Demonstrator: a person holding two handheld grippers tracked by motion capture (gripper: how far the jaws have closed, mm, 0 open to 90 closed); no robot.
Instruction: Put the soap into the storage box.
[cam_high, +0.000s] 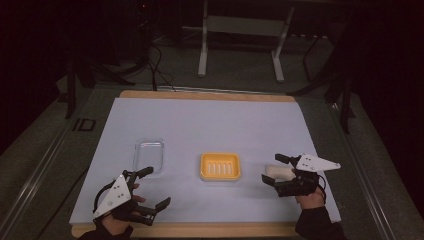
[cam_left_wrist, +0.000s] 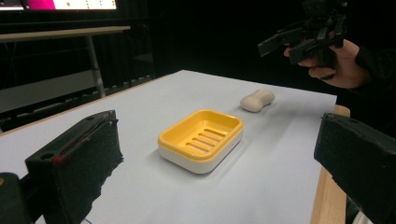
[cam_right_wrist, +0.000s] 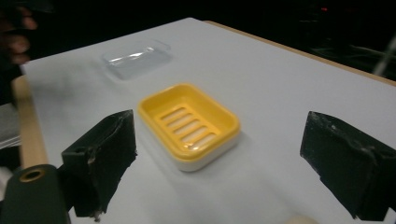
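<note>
The bar of soap (cam_high: 280, 172) lies flat on the pale sheet (cam_high: 210, 120) covering the worktop (cam_high: 200, 230), at the right side, its long axis running roughly left to right toward the yellow soap dish (cam_high: 220, 166). From the high view the right hand-held gripper (cam_high: 274, 170) hovers right at it, jaws spread wide with the soap partly between them; whether a jaw touches it I cannot tell. The left gripper view shows the soap's waisted, peanut-like shape (cam_left_wrist: 257, 100) and that it sits apart from the dish (cam_left_wrist: 201, 139), with the right hand-held gripper (cam_left_wrist: 280, 44) raised above it. The right gripper view looks past the soap to the dish (cam_right_wrist: 189, 123), with a clear plastic lid (cam_right_wrist: 135, 58) beyond it.

The left hand-held gripper (cam_high: 155, 189) is also wide open and holds nothing, near the front left of the sheet, just in front of the clear lid (cam_high: 149, 155). The dish stands in the middle, its long side parallel to the front edge, slotted floor up. Bare sheet stretches behind all three things to the far edge, and there is open room between dish and soap. The soap is near the sheet's right edge.
</note>
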